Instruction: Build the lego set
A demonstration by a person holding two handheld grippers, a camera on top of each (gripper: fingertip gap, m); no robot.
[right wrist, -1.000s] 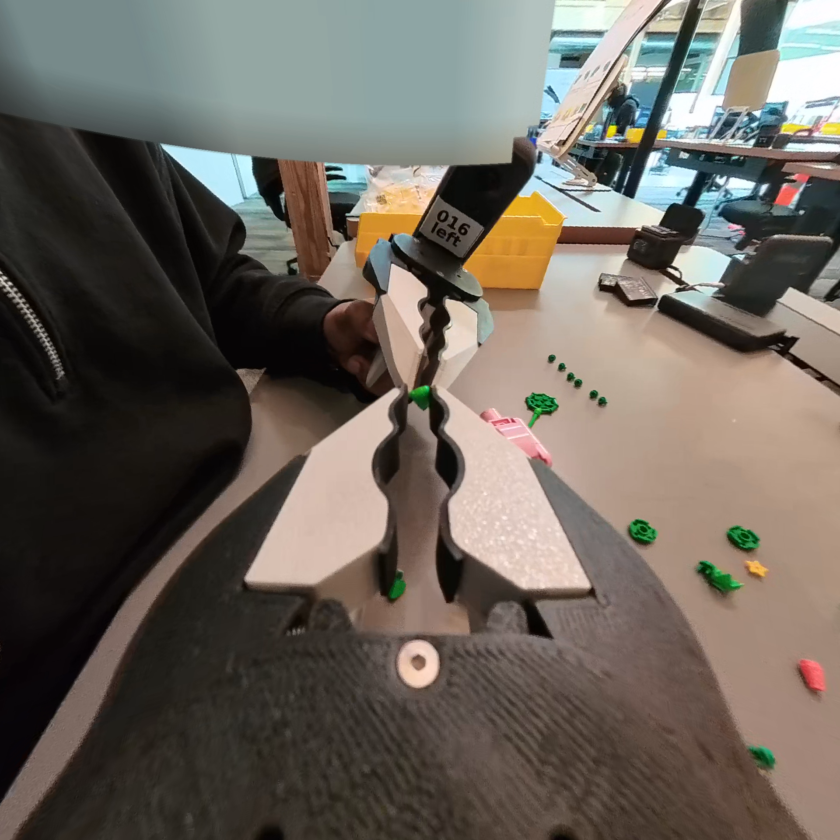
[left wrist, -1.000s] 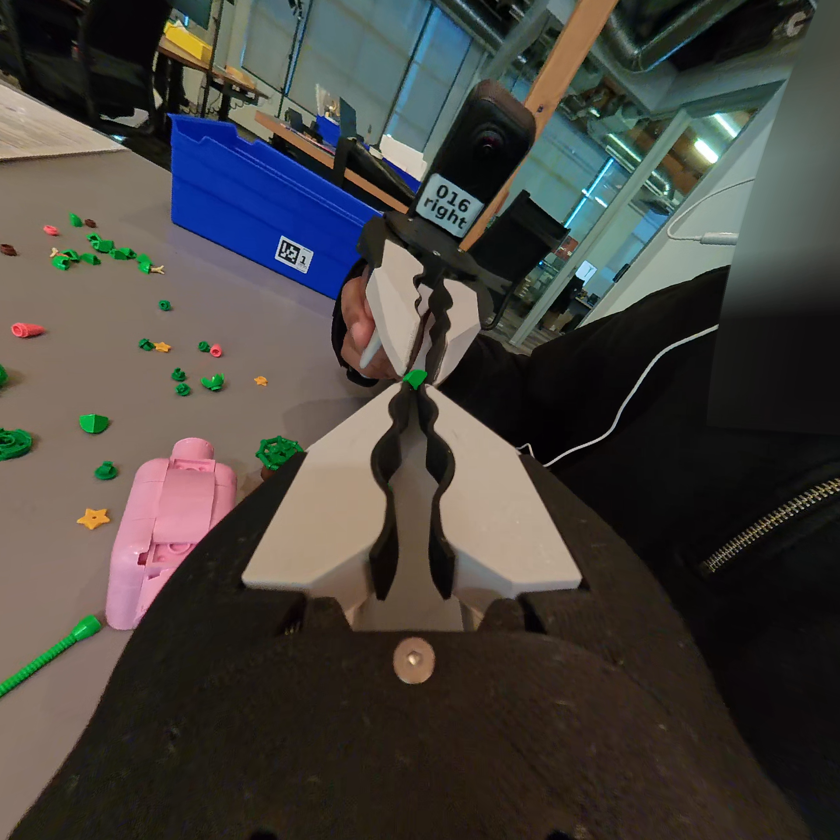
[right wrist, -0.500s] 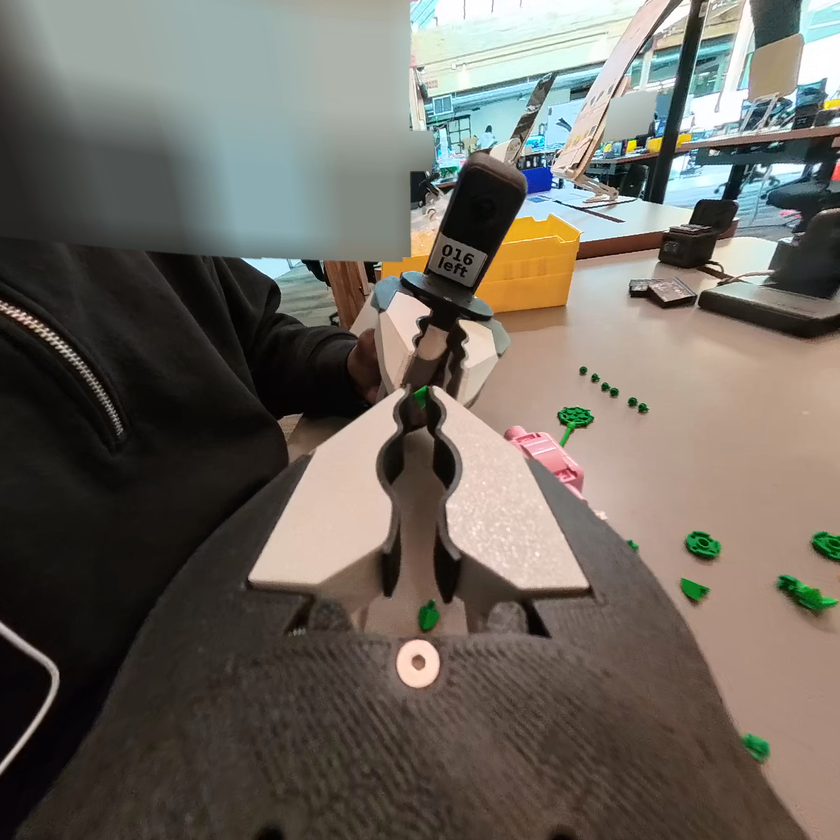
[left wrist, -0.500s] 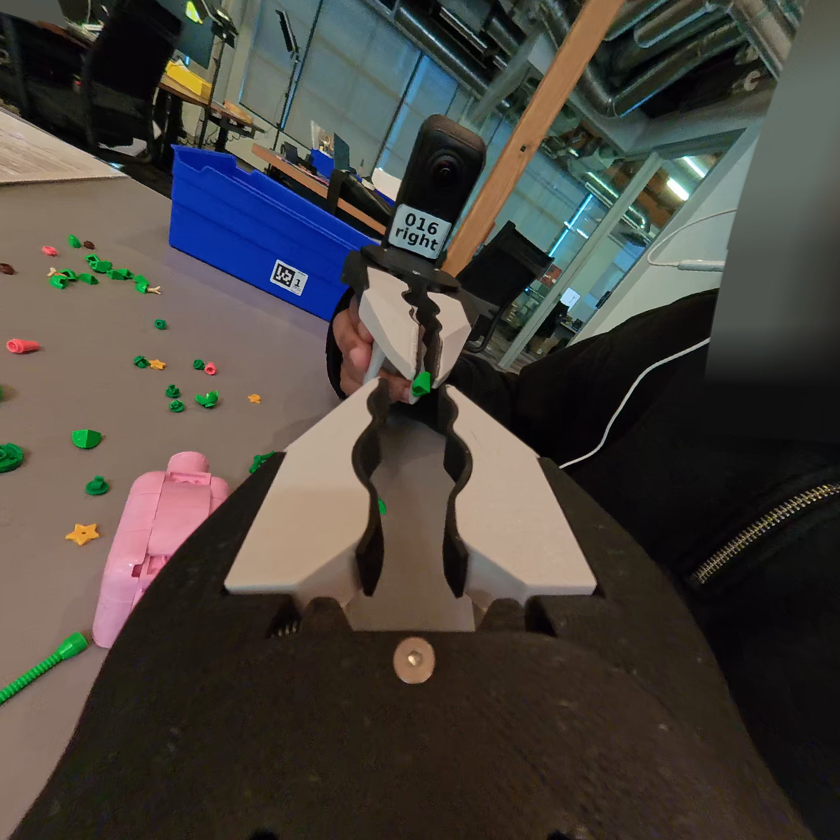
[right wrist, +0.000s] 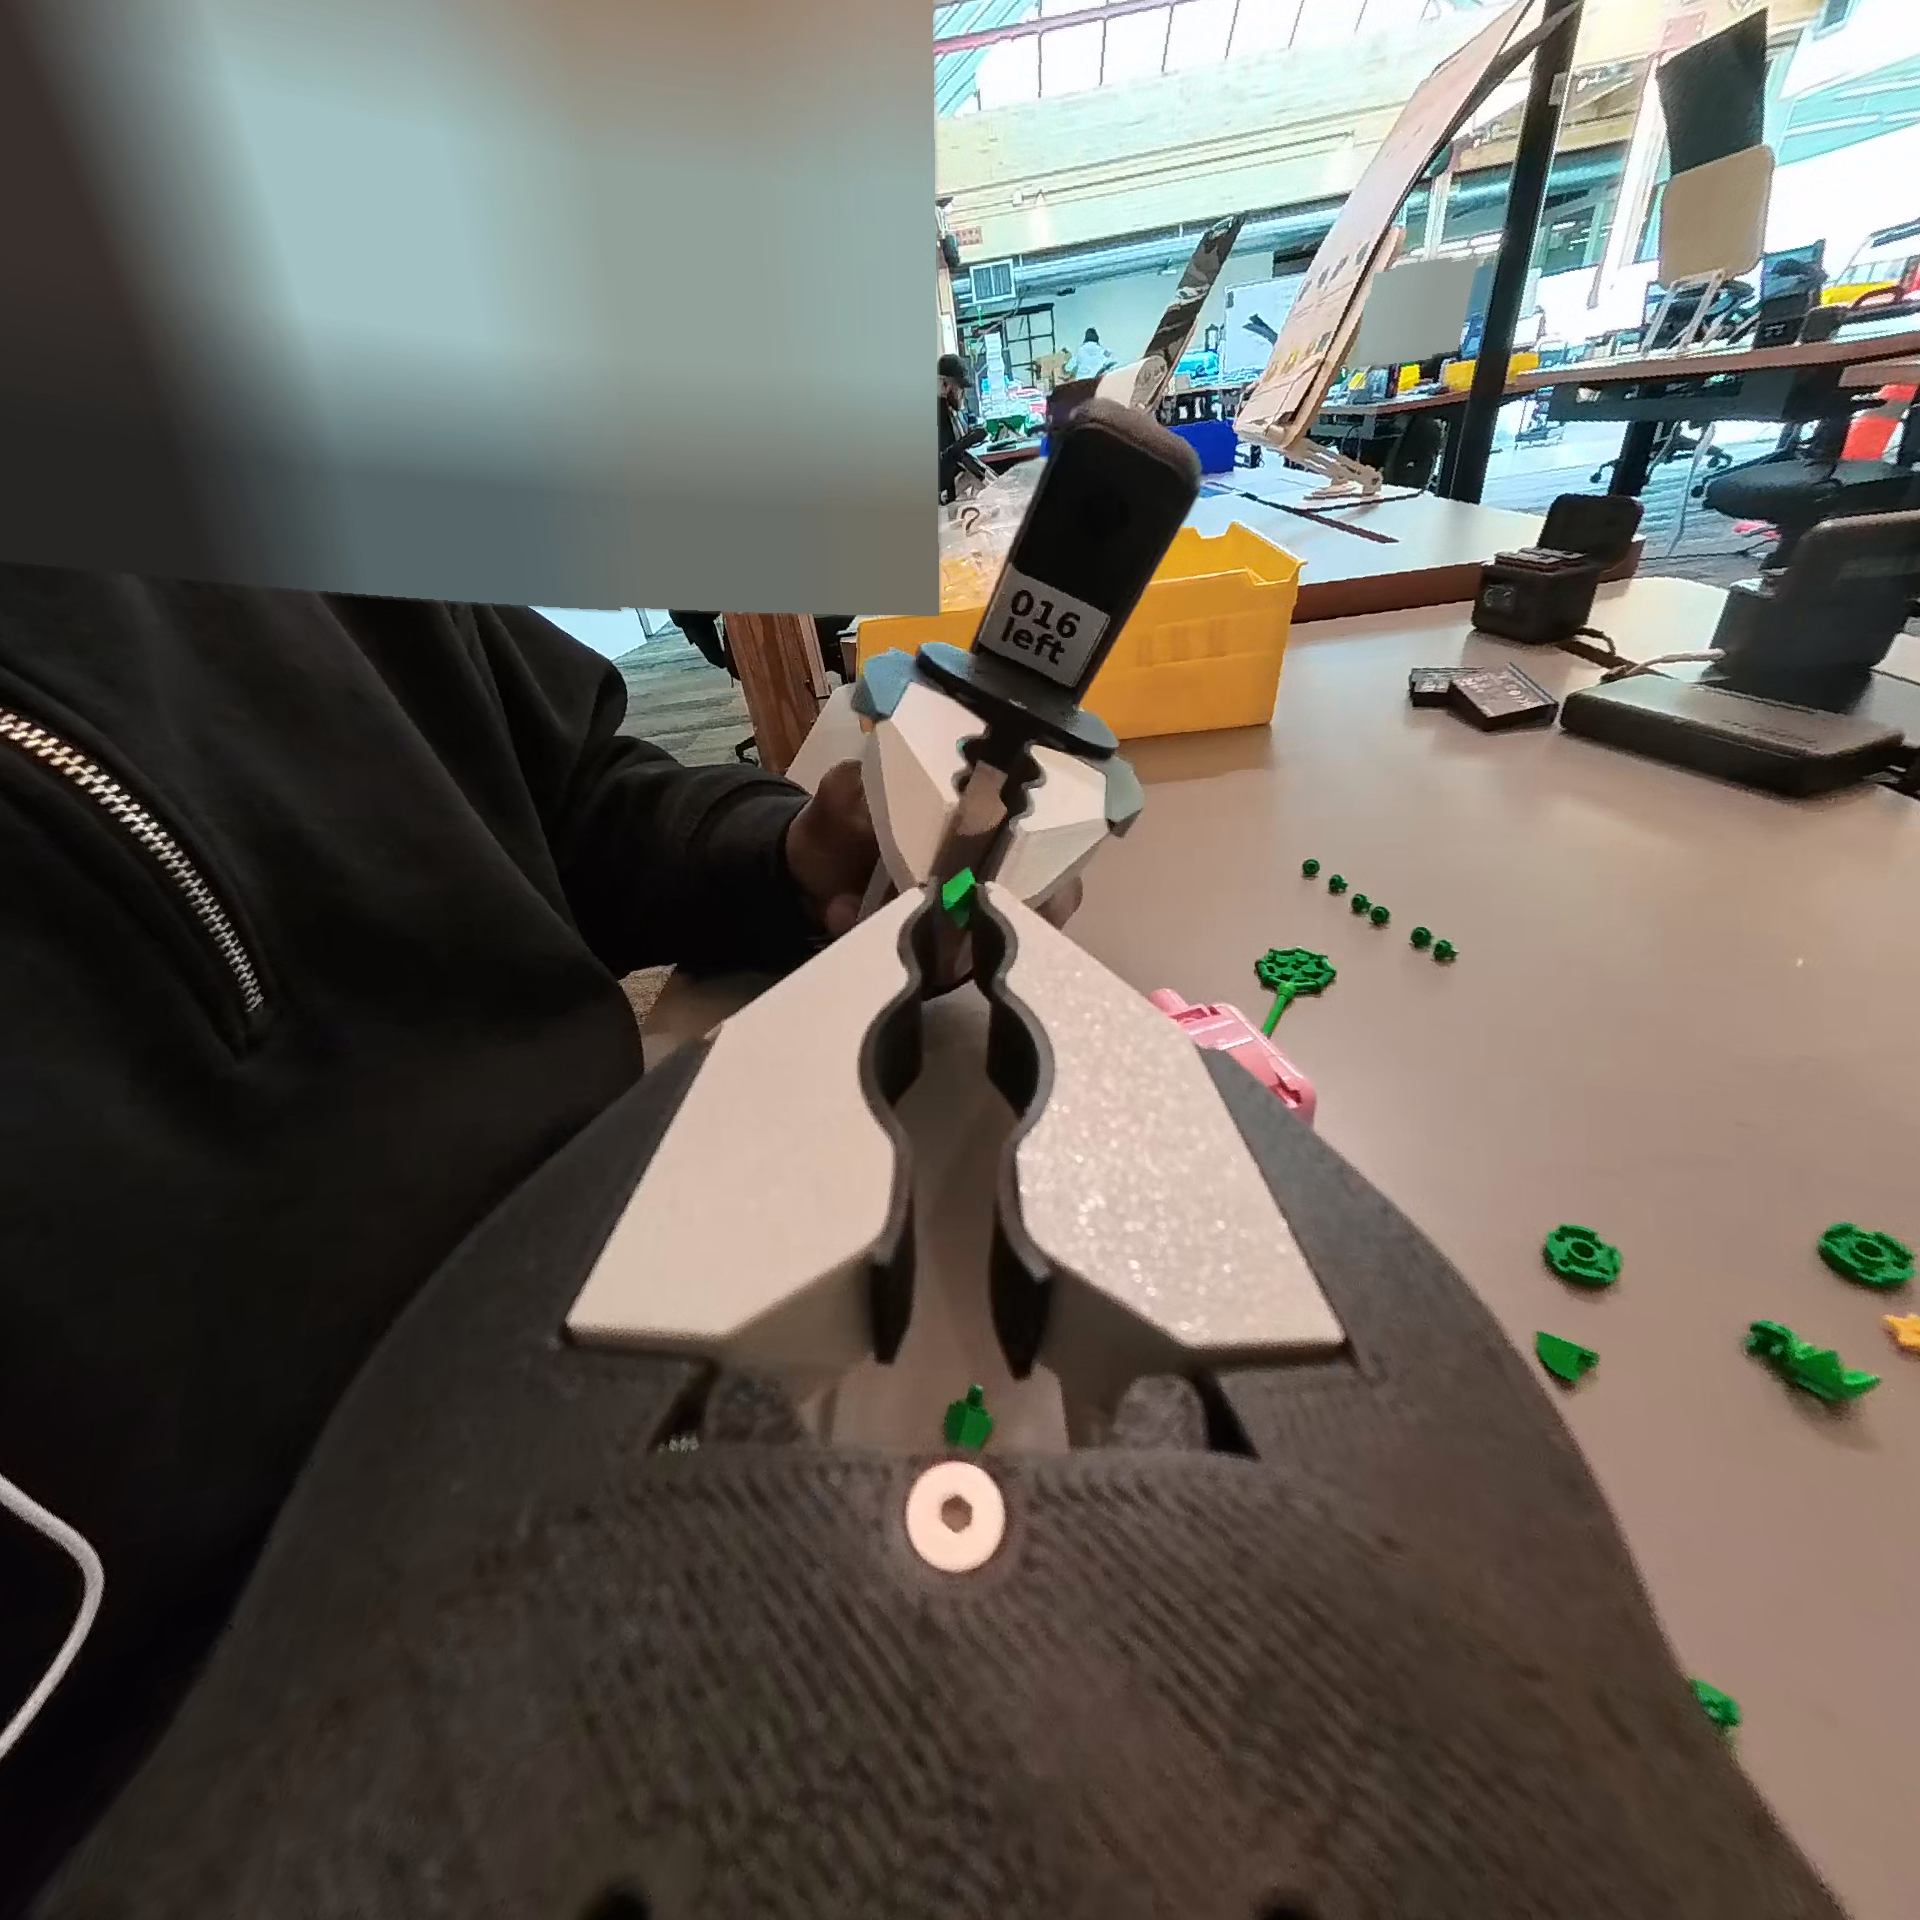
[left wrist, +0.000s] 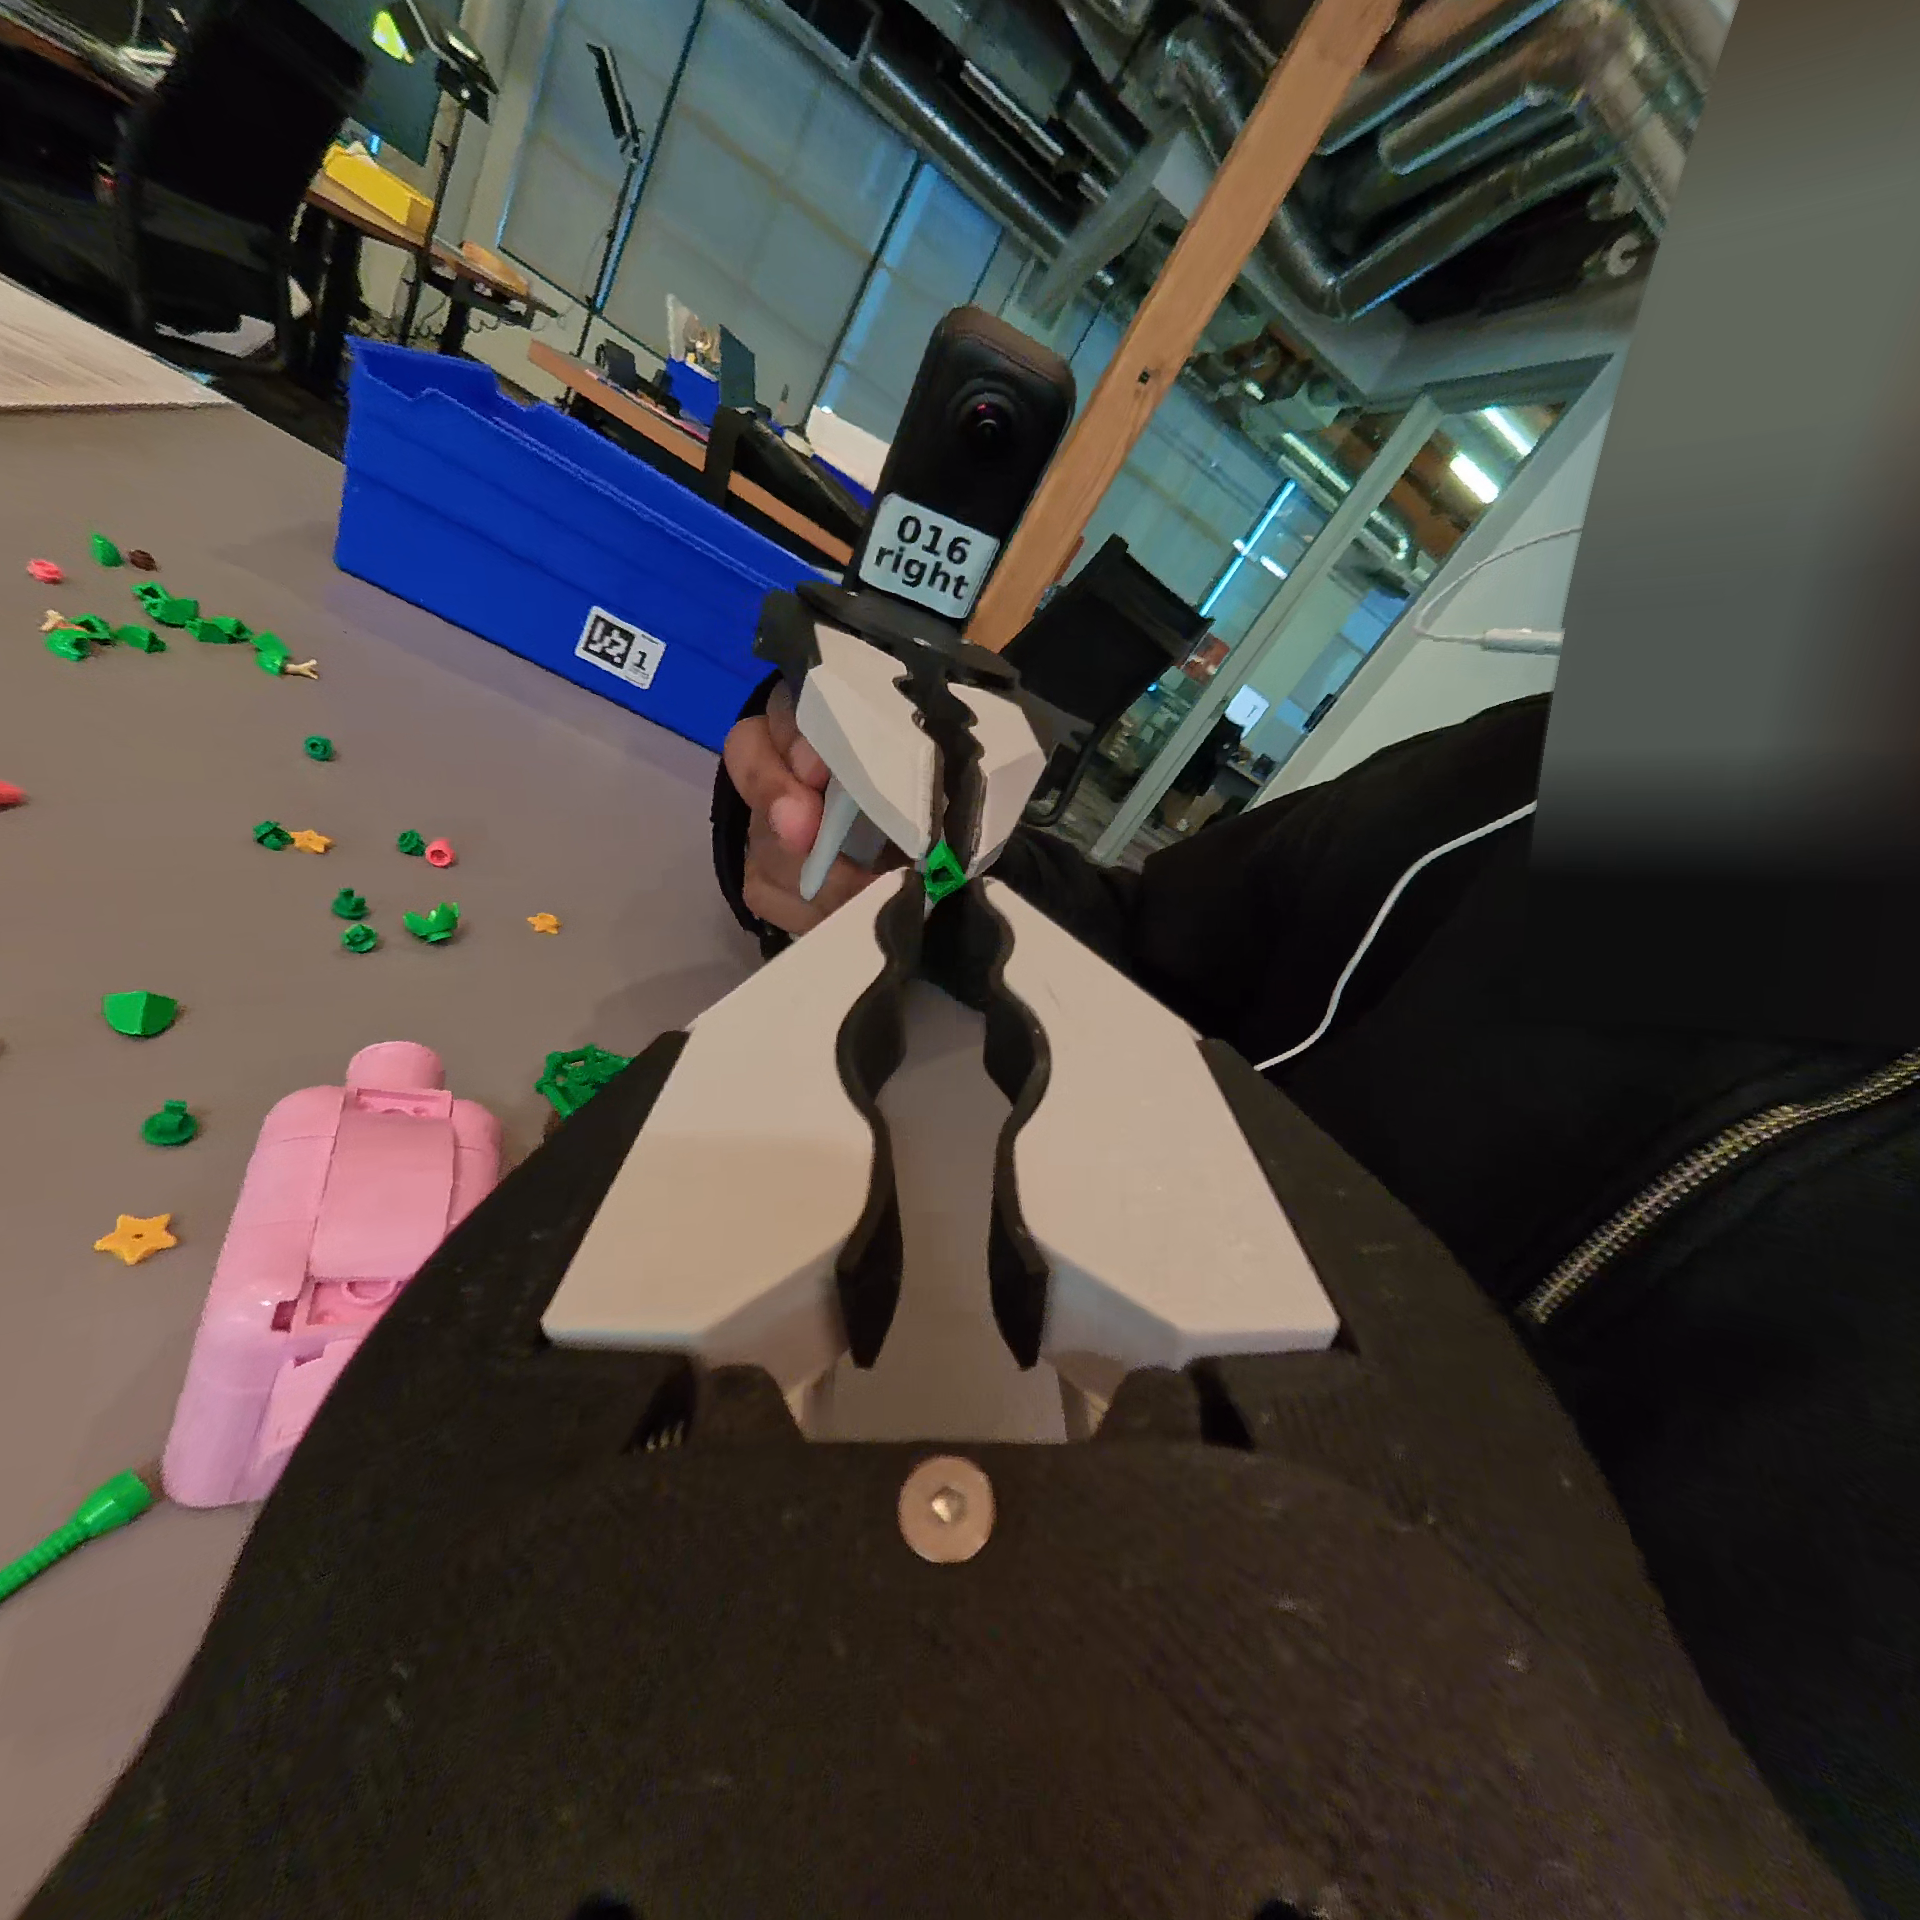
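Open workshop behind, grey table [left wrist: 260, 966] beneath, strewn with small plastic bits. At frame centre of the left wrist view, left gripper [left wrist: 940, 899] tip to tip with right gripper [left wrist: 951, 831]; small green piece [left wrist: 942, 871] pinched where the tips meet. Angular, bright green, showing a hollow or studded face. Right gripper [right wrist: 951, 902] nearly closed, clamped on the green piece [right wrist: 956, 891]. Left gripper [right wrist: 966, 868] tips narrowed close beside the piece, wider than half a second ago in neither view; grip by the left not discernible. Half a second ago left fingers spread wide and short of the piece; now drawn in around it. Second green bit [right wrist: 964, 1421] low in the right wrist view, by the finger roots. Pink block [left wrist: 332, 1247] at lower left, partly cut off by the gripper body. Blue bin [left wrist: 499, 530] at upper left. Contact between piece and left pads too small to judge.
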